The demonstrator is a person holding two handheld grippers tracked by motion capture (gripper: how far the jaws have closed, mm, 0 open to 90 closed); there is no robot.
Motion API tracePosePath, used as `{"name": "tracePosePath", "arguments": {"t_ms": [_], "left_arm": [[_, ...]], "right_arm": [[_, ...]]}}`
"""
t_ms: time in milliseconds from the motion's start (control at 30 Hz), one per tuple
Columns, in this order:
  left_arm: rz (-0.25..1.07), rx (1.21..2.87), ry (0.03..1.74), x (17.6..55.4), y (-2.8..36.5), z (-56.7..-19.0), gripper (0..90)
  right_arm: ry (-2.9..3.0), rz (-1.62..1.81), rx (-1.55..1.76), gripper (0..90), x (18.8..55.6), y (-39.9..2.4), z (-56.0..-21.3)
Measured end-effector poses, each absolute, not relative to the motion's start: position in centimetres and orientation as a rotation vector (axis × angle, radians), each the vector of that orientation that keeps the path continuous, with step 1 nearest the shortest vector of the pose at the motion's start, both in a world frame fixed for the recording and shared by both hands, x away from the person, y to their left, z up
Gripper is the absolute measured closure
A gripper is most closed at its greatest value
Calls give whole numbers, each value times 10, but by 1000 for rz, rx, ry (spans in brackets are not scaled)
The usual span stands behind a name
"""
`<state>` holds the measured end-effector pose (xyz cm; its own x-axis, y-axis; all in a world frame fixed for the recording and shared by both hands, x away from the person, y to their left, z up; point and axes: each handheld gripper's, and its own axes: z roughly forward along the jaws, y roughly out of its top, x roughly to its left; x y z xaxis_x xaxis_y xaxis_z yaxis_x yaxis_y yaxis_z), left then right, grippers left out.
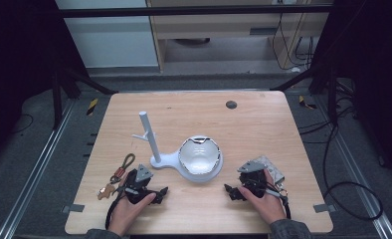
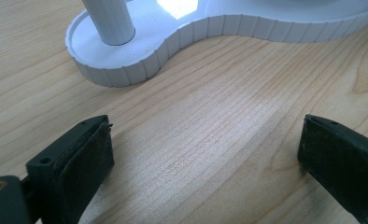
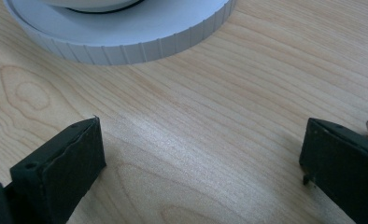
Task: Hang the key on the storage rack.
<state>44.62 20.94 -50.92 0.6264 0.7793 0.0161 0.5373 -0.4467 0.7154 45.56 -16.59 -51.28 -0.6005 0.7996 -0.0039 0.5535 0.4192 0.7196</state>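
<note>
both hands rested at the near edge of the tabletop (image 1: 263,124), each holding its tongs flat on the wood. left tongs (image 1: 156,193) had their jaws wide apart with nothing between them, pointing toward the white stand (image 1: 171,160); the left gripper view showed bare wood between the jaws and the ribbed base of the stand just beyond. right tongs (image 1: 231,191) were likewise spread and empty, aimed at the round part of that base, where a white bowl (image 1: 199,155) sat. a thin post (image 1: 149,135) with a small side peg rose from the stand's left end. a keyring (image 1: 120,174) with a cord loop and tags lay on the wood just left of the left hand, and a flat silvery packet (image 1: 271,167) lay just behind the right hand. judging from this, the light stand could slide or tip if either tongs bumped the post, and the bowl might rock off its seat. the keyring lay flat, so jaws could skid over it and push it toward the edge.
</note>
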Motion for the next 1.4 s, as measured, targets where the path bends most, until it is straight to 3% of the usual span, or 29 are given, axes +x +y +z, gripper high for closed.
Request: {"name": "tracePosePath", "arguments": {"t_ms": [467,833,1033,1167,1233,1400], "left_arm": [[506,2097,1050,431,244,-476,85],[532,2204,1133,453,285,-447,76],[504,2271,1211,469,305,-431,137],[475,2331,1273,482,315,-430,263],[401,2381,1291,494,317,-432,335],[352,2482,1262,508,315,-439,420]], "right_arm": [[2329,989,1159,4,455,-166,-513],[2329,985,1165,5,454,-167,-513],[2323,985,1172,5,452,-167,-513],[2322,984,1173,5,451,-168,-513],[2322,985,1171,5,450,-168,-513],[2321,984,1173,5,450,-168,-513]]}}
